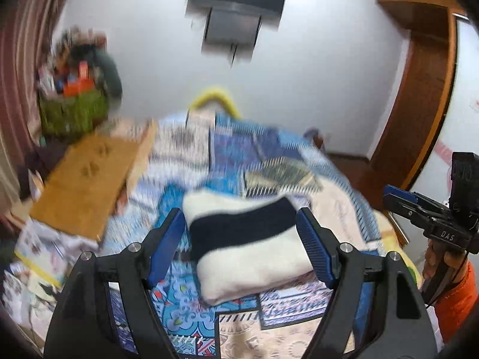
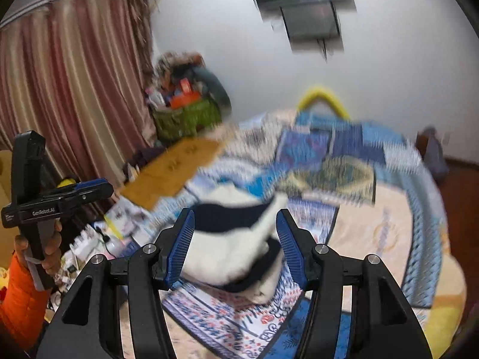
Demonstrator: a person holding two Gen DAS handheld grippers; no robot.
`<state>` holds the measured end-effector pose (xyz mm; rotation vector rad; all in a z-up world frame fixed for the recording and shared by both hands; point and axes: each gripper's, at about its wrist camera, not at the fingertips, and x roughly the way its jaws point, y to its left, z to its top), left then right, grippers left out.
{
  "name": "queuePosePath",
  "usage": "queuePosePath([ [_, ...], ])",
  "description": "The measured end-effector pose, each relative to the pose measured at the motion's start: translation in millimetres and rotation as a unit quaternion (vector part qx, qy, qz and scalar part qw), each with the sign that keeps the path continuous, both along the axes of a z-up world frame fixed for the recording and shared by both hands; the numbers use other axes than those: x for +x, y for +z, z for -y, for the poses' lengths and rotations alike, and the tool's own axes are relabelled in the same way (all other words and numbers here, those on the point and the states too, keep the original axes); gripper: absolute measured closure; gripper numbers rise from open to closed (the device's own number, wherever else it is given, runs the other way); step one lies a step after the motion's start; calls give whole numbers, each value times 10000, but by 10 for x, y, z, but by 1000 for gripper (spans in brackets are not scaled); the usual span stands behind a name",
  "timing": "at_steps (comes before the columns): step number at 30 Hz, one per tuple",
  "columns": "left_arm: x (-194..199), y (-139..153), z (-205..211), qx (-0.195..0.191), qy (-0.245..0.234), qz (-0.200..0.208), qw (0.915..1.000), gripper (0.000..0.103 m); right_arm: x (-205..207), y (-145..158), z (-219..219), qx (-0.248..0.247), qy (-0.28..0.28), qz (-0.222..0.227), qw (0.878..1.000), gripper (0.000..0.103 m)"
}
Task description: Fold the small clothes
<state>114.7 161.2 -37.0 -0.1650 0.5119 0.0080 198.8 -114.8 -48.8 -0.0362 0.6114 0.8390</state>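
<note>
Covering the bed, a patterned blue quilt [image 1: 269,161] bears the folded garment [image 1: 248,245]; both grippers' fingers gape wide, empty.

White wall [image 1: 155,59] bearing a dark mounted television [image 1: 236,3]; pink-and-cream striped curtain [image 2: 66,83] along one side; wooden door frame [image 1: 419,104] opposite. Bed with blue patterned patchwork quilt [image 1: 239,146], a tan mat [image 1: 86,182] at its edge. Green basket [image 2: 185,119] of assorted items in the corner; reddish-brown floor [image 2: 461,185].
</note>
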Motion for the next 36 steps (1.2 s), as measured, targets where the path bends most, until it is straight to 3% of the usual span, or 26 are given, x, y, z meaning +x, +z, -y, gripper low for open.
queuePosePath([
  [7,-717,532,407,412,130,1029,9938,26,-701,657,110,548,80,1082,9926,50],
  [12,-1089,625,646,711,268,1499,9858,25,-1111,789,112,800,60,1527,9850,50],
  [15,-1186,618,686,588,244,1538,9860,14,-1259,771,97,871,-82,1628,9828,37],
  [17,-1211,585,693,559,284,1560,9858,8,-1313,747,94,841,-238,1709,9814,21],
  [22,-1267,510,708,473,399,1514,9865,3,-1381,738,78,623,-521,1902,9784,3],
  [36,-1310,448,723,424,385,1530,9866,0,-1458,726,148,613,-618,1918,9776,1],
])
